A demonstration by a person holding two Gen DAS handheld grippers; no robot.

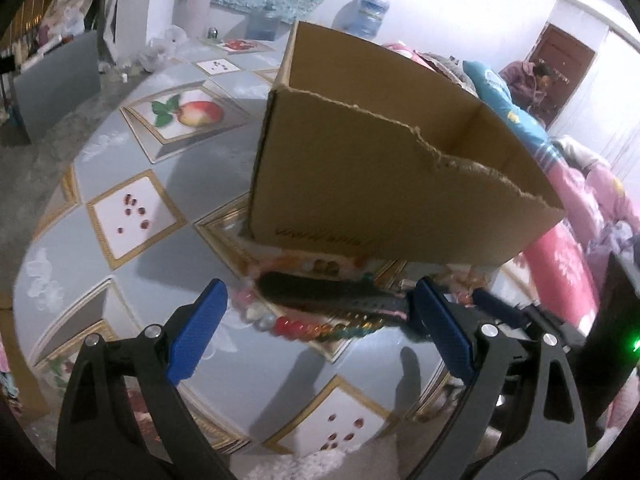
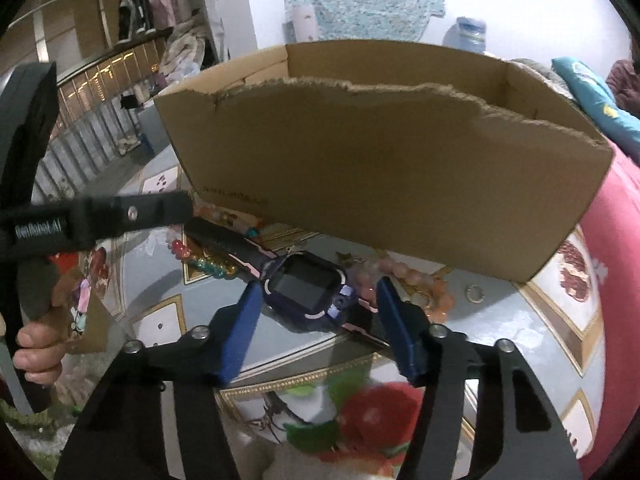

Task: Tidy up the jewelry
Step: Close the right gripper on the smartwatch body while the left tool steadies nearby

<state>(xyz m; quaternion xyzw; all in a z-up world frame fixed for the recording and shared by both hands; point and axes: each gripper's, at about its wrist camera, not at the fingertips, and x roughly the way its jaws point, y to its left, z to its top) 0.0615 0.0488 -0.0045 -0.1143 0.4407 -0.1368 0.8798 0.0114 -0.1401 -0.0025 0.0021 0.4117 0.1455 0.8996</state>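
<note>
Trouble I expect: my right gripper (image 2: pixel 316 312), spread apart, straddles the dark blue square-faced smartwatch (image 2: pixel 306 290) lying on the tiled surface (image 2: pixel 532 320) by the torn cardboard box (image 2: pixel 380 184); closing may snag the peach bead bracelet (image 2: pixel 408 280); left gripper (image 1: pixel 318 320) also spread

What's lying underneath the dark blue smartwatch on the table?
Multicoloured bead bracelets and peach beads poke out from beneath the dark blue smartwatch and its strap; whatever lies directly under the watch is hidden.
</note>
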